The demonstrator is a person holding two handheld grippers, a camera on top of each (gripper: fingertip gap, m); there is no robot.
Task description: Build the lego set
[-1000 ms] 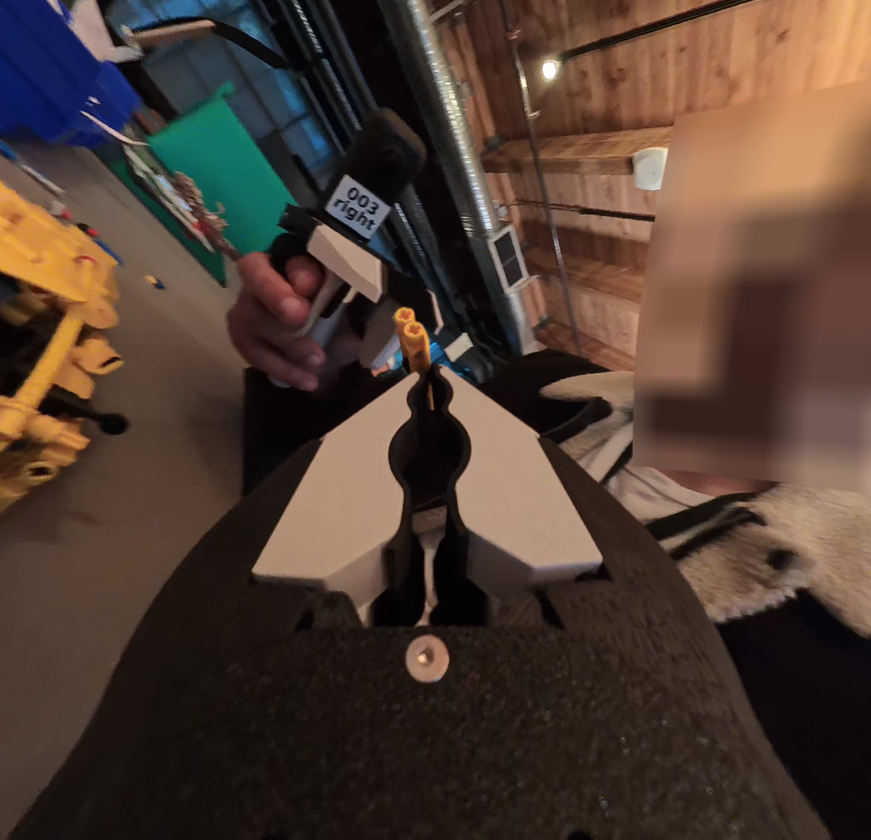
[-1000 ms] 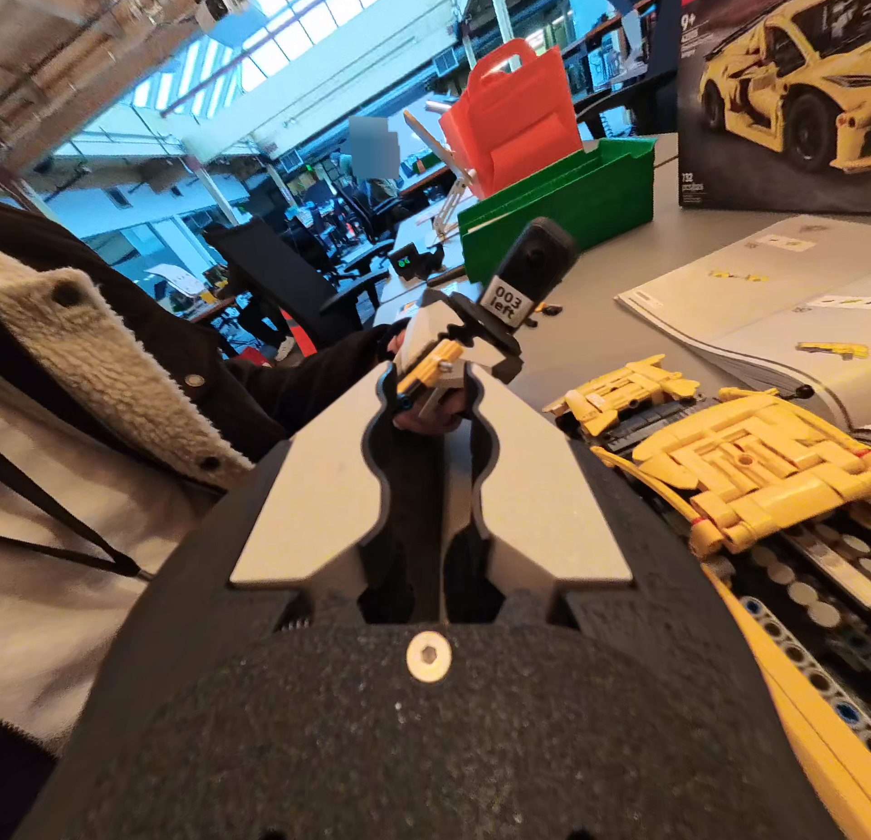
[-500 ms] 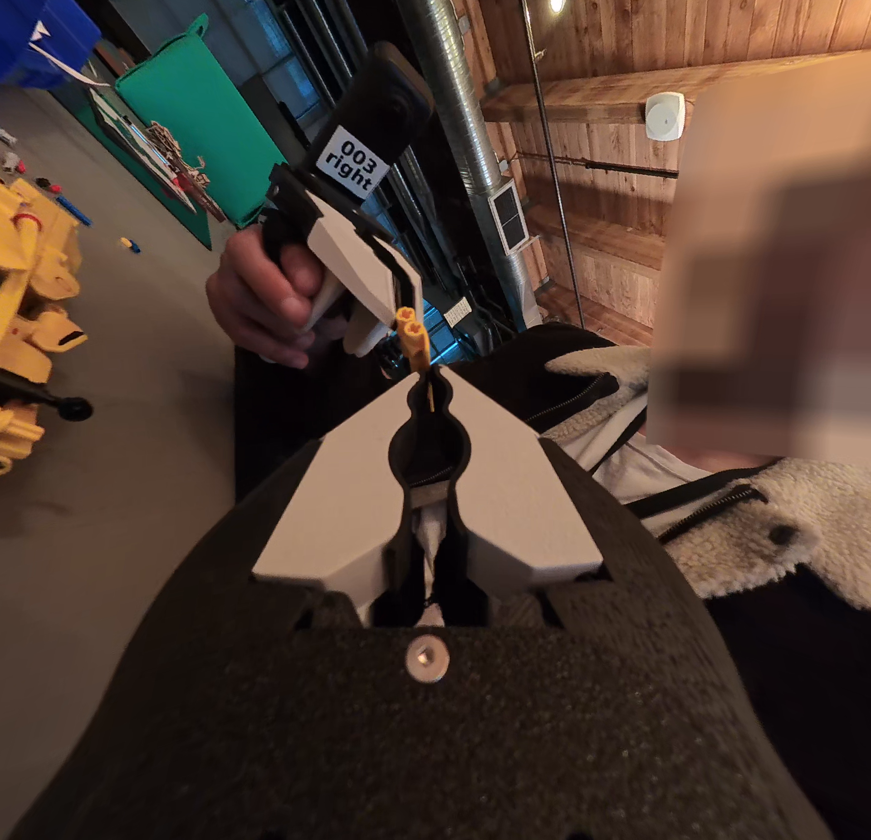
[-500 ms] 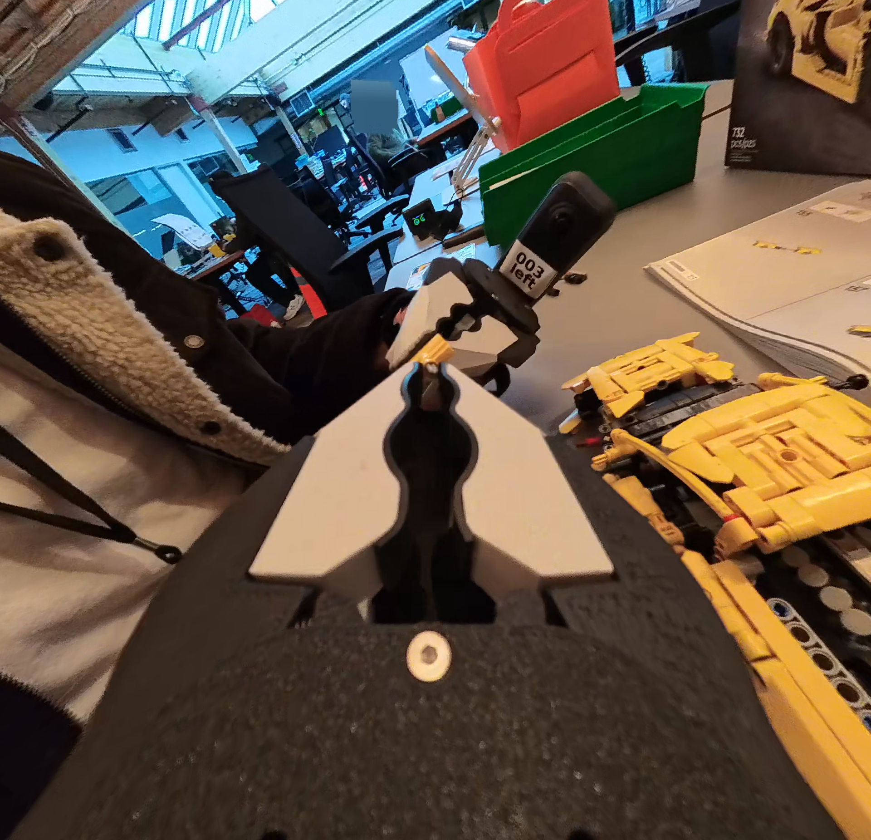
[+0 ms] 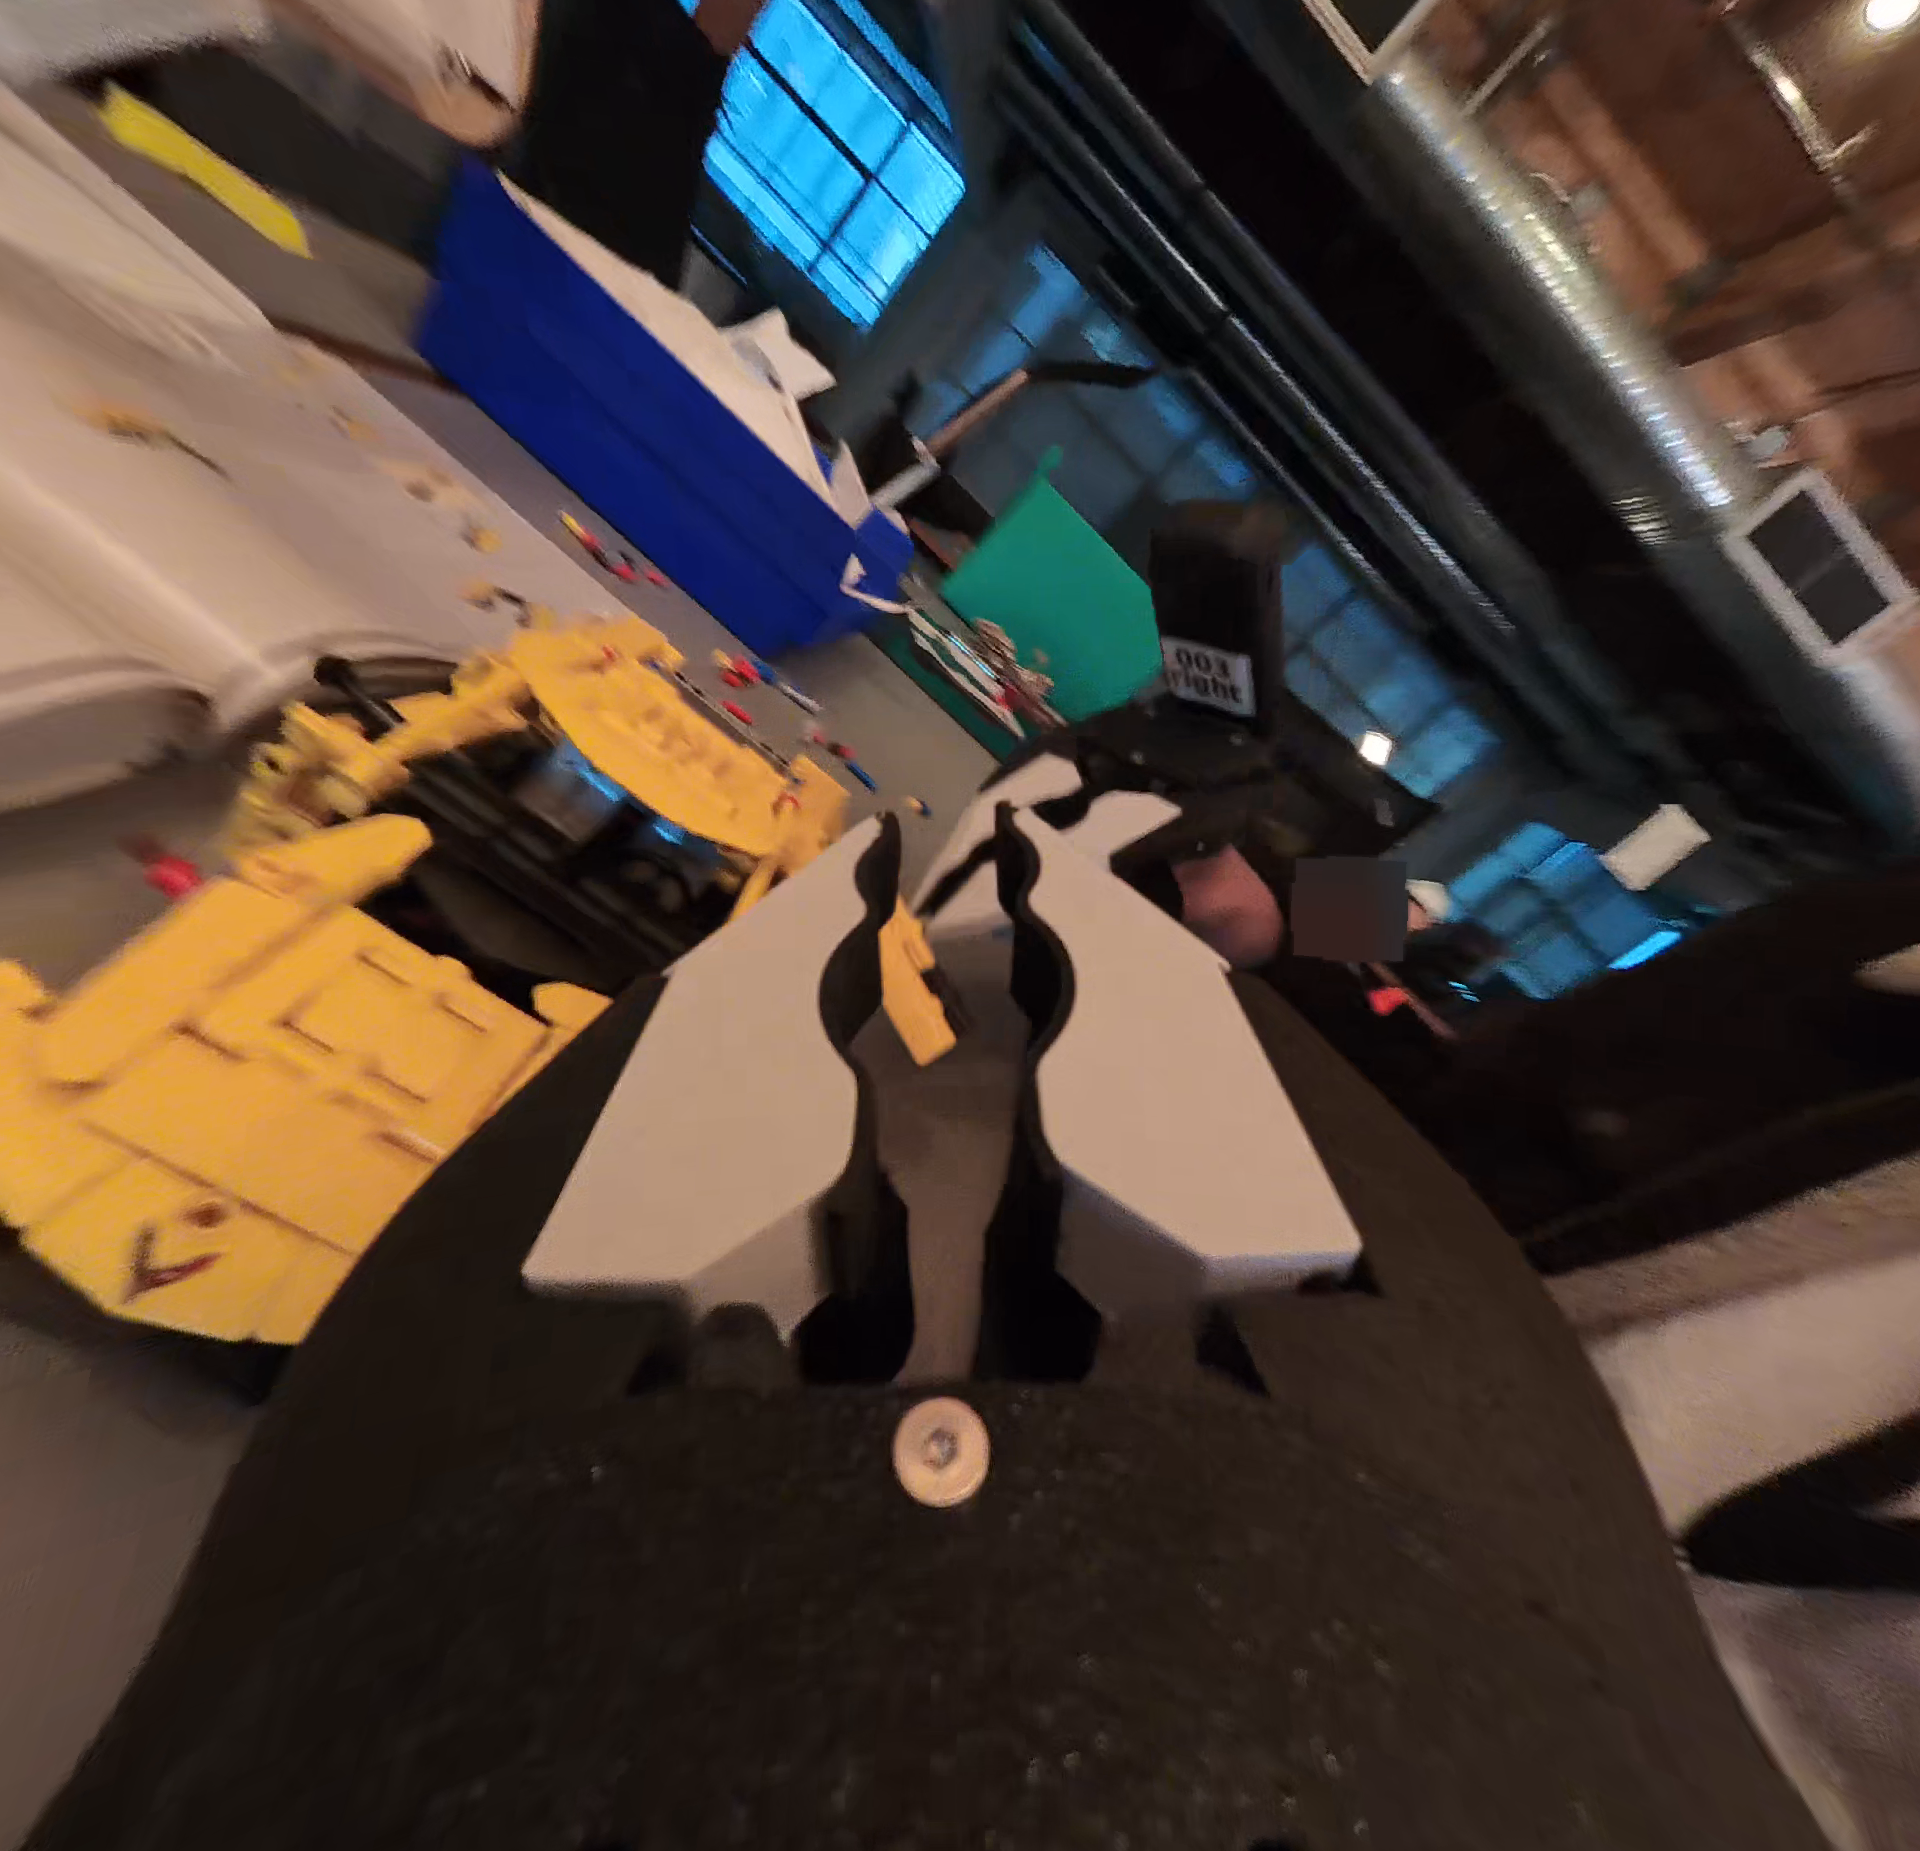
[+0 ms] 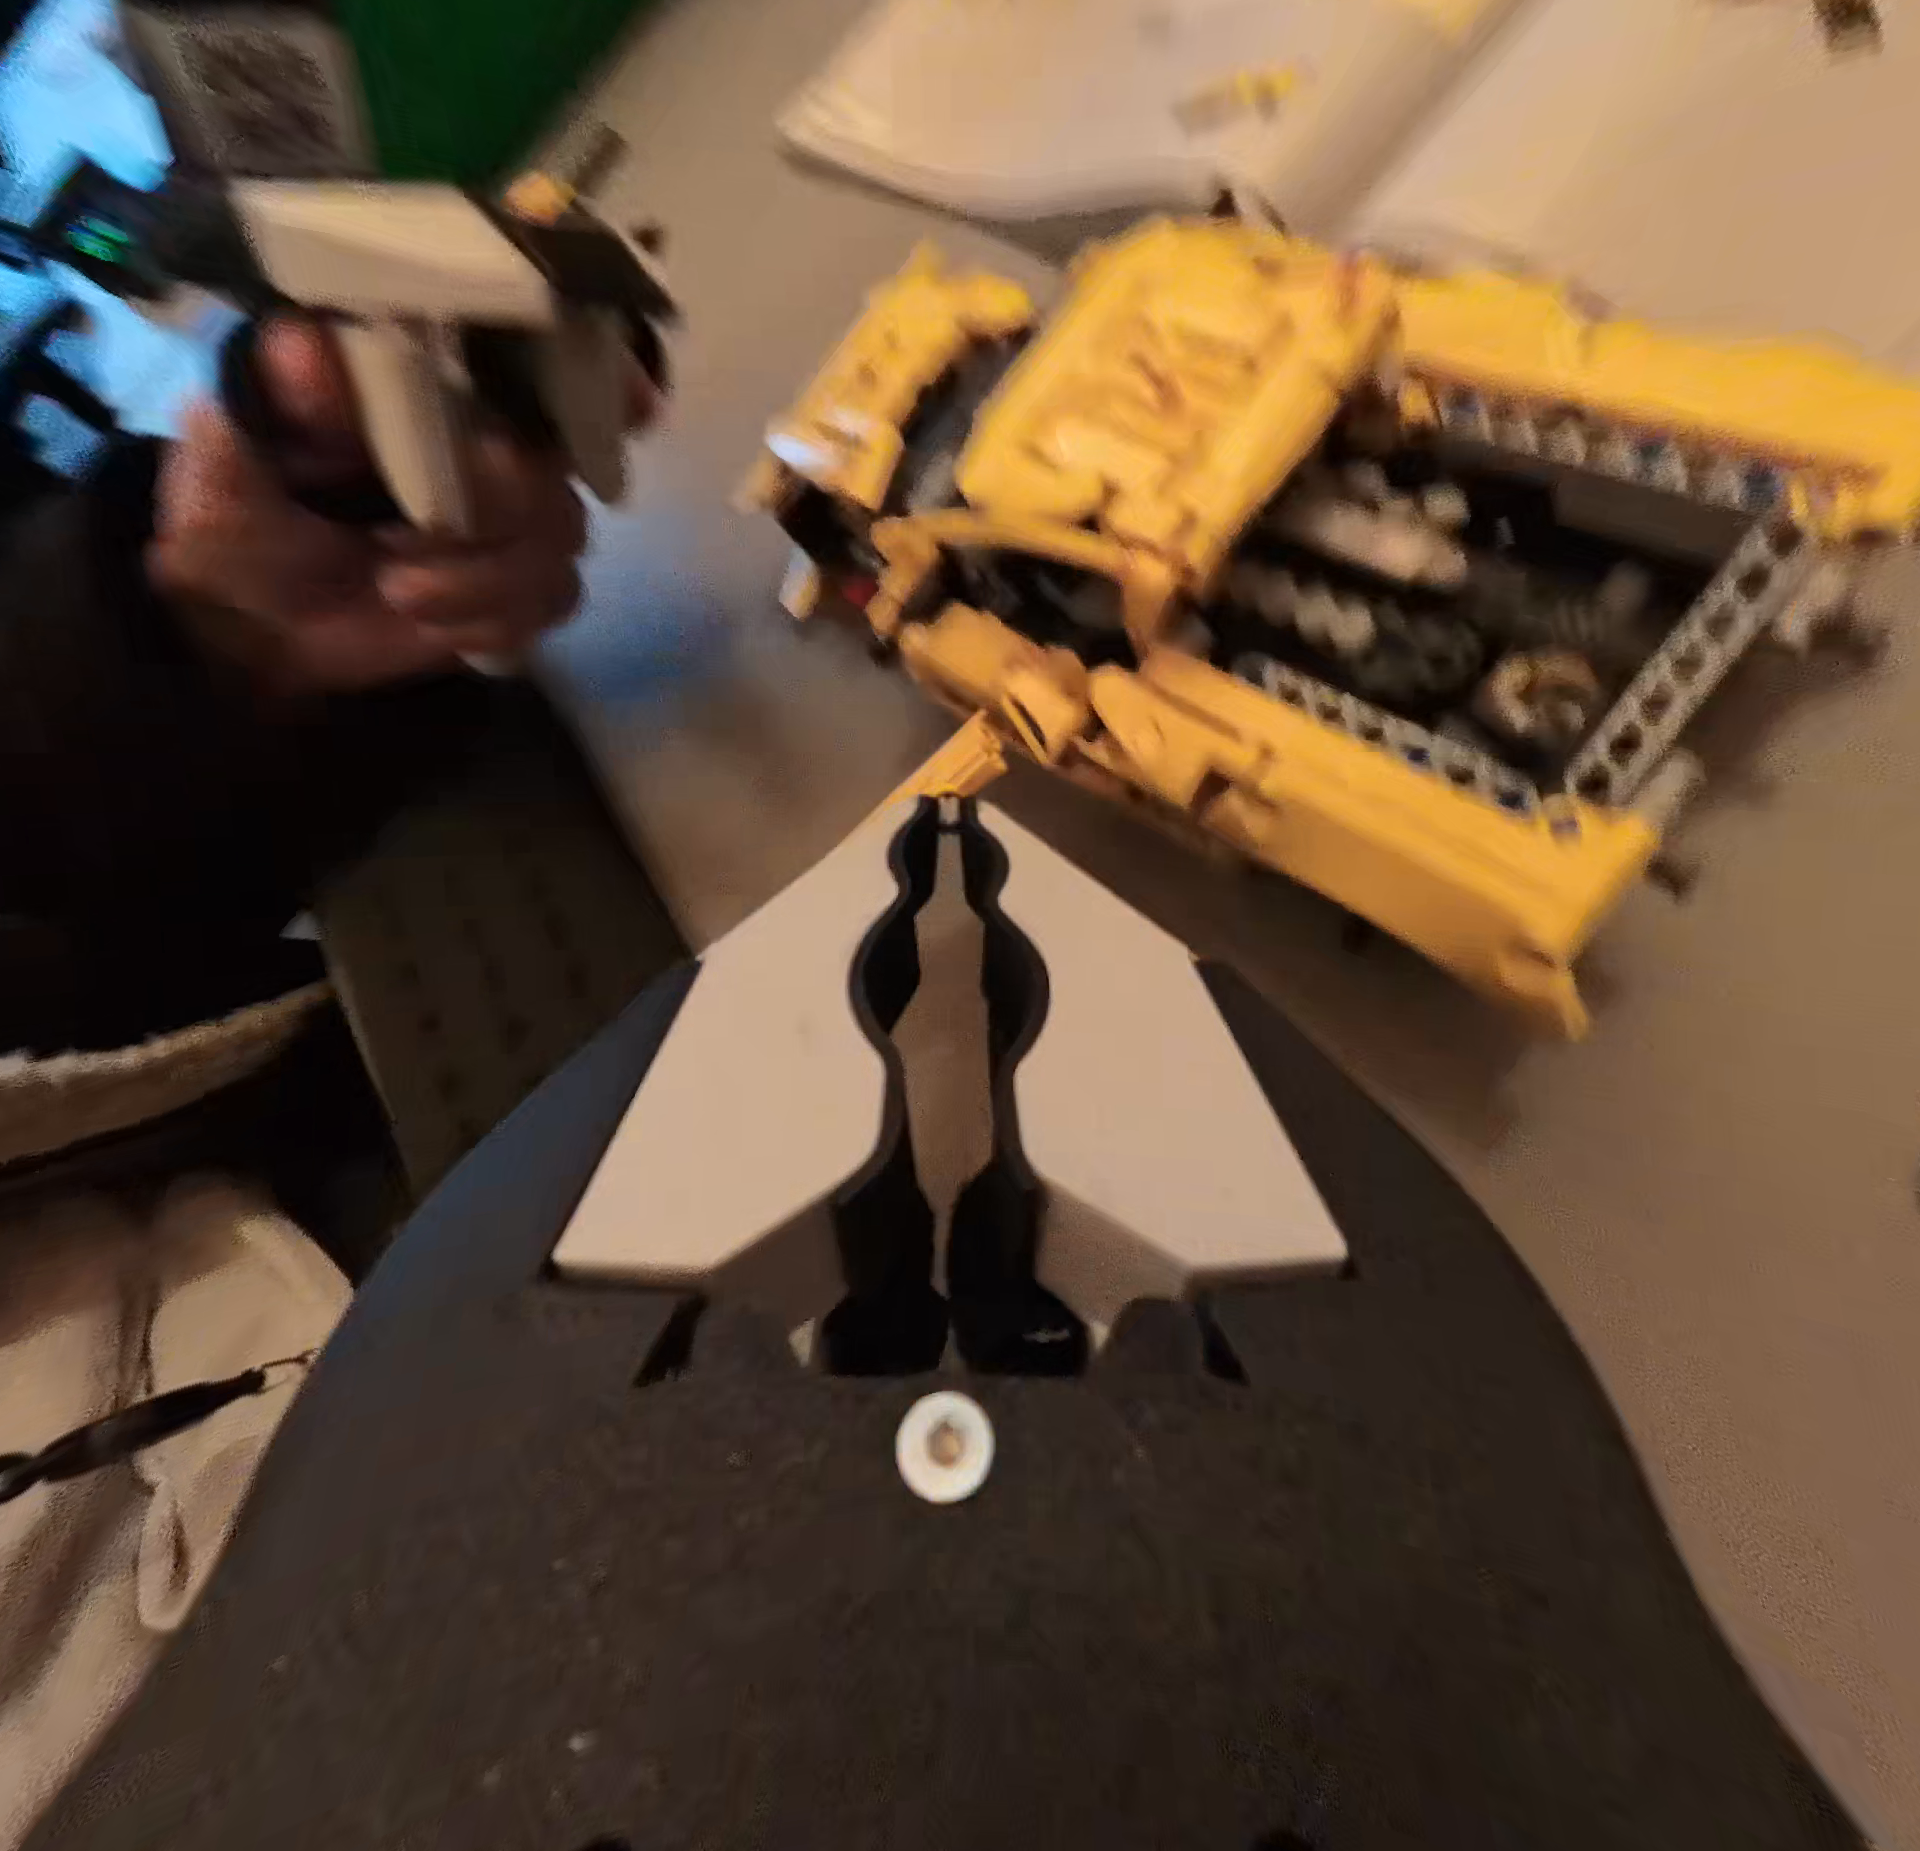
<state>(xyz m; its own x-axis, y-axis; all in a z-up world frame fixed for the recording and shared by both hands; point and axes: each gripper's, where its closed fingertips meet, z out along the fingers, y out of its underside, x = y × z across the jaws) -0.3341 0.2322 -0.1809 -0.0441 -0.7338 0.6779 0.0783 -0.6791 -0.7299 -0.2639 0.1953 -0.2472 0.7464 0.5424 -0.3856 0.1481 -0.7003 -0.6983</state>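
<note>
Right tool (image 6: pixel 951 814): fingers nearly pressed together, pinching a small yellow piece (image 6: pixel 961 762) at the very tips. The piece sticks forward, its far end just beside the near front corner of the yellow car model (image 6: pixel 1299 596); whether it touches, cannot tell, frames blurred.

Left tool (image 5: pixel 940 830): fingers spread, a clear gap between them, nothing gripped. Through that gap, the yellow piece (image 5: pixel 914 991) and the pale fingertips of the right tool (image 5: pixel 987 866) beyond.

Car model (image 5: pixel 343 970) sits on the grey desk (image 6: pixel 1714 1178), toward the person's edge. Yellow shell over a black and grey interior, a grey holed beam along one side.

Left tool (image 6: pixel 582 274) seen from the right one: held up in a hand (image 6: pixel 343 565), near the model's front end, apart from it.

Farther back on the desk: open instruction booklet (image 6: pixel 1299 87), scattered small loose pieces (image 5: pixel 748 679), a blue bin (image 5: pixel 623 451) and a green bin (image 5: pixel 1049 606) toward the far edge.
</note>
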